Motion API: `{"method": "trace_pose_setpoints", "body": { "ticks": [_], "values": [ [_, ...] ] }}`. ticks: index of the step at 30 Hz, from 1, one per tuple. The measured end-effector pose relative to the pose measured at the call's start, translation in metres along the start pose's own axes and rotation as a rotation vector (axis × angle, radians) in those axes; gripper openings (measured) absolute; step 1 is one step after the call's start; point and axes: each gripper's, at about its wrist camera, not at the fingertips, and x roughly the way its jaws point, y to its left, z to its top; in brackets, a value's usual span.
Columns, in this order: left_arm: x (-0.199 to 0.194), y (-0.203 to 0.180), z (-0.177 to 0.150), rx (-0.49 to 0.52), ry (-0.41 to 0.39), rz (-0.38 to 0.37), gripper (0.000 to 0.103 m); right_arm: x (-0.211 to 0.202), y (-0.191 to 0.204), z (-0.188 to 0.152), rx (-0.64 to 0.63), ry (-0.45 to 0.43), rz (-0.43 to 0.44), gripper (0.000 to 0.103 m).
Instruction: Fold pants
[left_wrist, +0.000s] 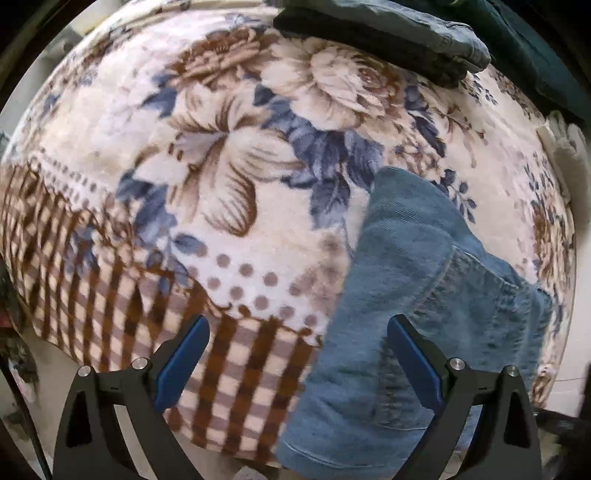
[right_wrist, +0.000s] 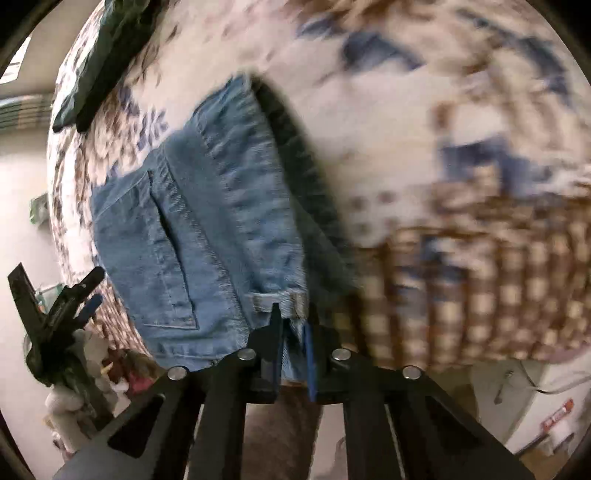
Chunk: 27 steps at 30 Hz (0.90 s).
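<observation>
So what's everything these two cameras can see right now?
jeans: one pair, light blue denim, lying on the blanket near its checked edge.
blanket: one, cream with blue and brown flowers and a brown checked border, spread over the whole surface.
dark clothes: a folded pile, dark grey and green, at the blanket's far edge; exact count unclear.
left gripper: one, black with blue pads, open, its right finger over the jeans.
right gripper: one, black with blue pads, closed on the waistband edge of the jeans.
</observation>
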Motion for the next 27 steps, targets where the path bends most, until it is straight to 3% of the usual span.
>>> {"method": "trace_pose_setpoints", "body": {
  "ticks": [3, 6, 7, 8, 10, 13, 15, 16, 17, 18, 20, 21, 24, 25, 26, 27],
  "values": [
    [0.004, -0.002, 0.003, -0.009, 0.012, -0.043, 0.098, 0.018, -0.020, 0.000, 0.001, 0.080, 0.042, 0.012],
    [0.004, -0.008, 0.013, -0.010, 0.010, -0.068, 0.098, 0.022, -0.010, 0.014, -0.024, 0.123, 0.055, 0.017],
    [0.003, -0.011, 0.019, -0.007, 0.001, -0.074, 0.098, 0.021, -0.003, 0.019, -0.041, 0.103, 0.068, 0.026],
    [0.003, -0.012, 0.024, -0.007, -0.005, -0.076, 0.098, 0.012, 0.005, 0.026, -0.056, 0.062, 0.091, 0.055],
    [0.008, -0.016, 0.040, -0.006, -0.006, -0.103, 0.098, 0.000, 0.019, 0.045, -0.053, -0.029, 0.132, 0.090],
    [0.030, -0.021, 0.063, -0.005, 0.019, -0.137, 0.096, 0.010, 0.029, 0.077, -0.021, -0.049, 0.179, 0.090],
    [0.046, -0.024, 0.077, -0.009, 0.047, -0.198, 0.065, 0.029, 0.028, 0.095, 0.030, -0.022, 0.204, 0.085],
    [0.054, -0.026, 0.083, -0.005, 0.068, -0.241, 0.036, 0.038, 0.029, 0.103, 0.045, -0.021, 0.232, 0.057],
    [0.061, -0.028, 0.086, -0.005, 0.081, -0.262, 0.027, 0.043, 0.031, 0.108, 0.054, -0.047, 0.245, 0.025],
    [0.064, -0.030, 0.088, 0.000, 0.080, -0.256, 0.025, 0.043, 0.036, 0.110, 0.052, -0.068, 0.247, 0.025],
    [0.073, -0.027, 0.092, -0.002, 0.074, -0.256, 0.024, 0.031, 0.046, 0.114, 0.006, -0.185, 0.127, 0.025],
    [0.078, -0.026, 0.094, -0.016, 0.085, -0.264, 0.026, 0.035, 0.050, 0.115, -0.009, -0.203, 0.089, 0.025],
    [0.094, -0.007, 0.098, -0.146, 0.143, -0.344, 0.030, 0.043, 0.030, 0.121, 0.065, -0.154, 0.129, 0.031],
    [0.093, -0.002, 0.099, -0.182, 0.154, -0.373, 0.031, 0.042, 0.031, 0.121, 0.070, -0.136, 0.140, 0.042],
    [0.087, 0.003, 0.100, -0.210, 0.164, -0.397, 0.034, 0.040, 0.030, 0.122, 0.076, -0.111, 0.162, 0.061],
    [0.083, 0.005, 0.100, -0.211, 0.168, -0.397, 0.039, 0.035, 0.028, 0.121, 0.084, -0.085, 0.177, 0.069]
  ]
}}
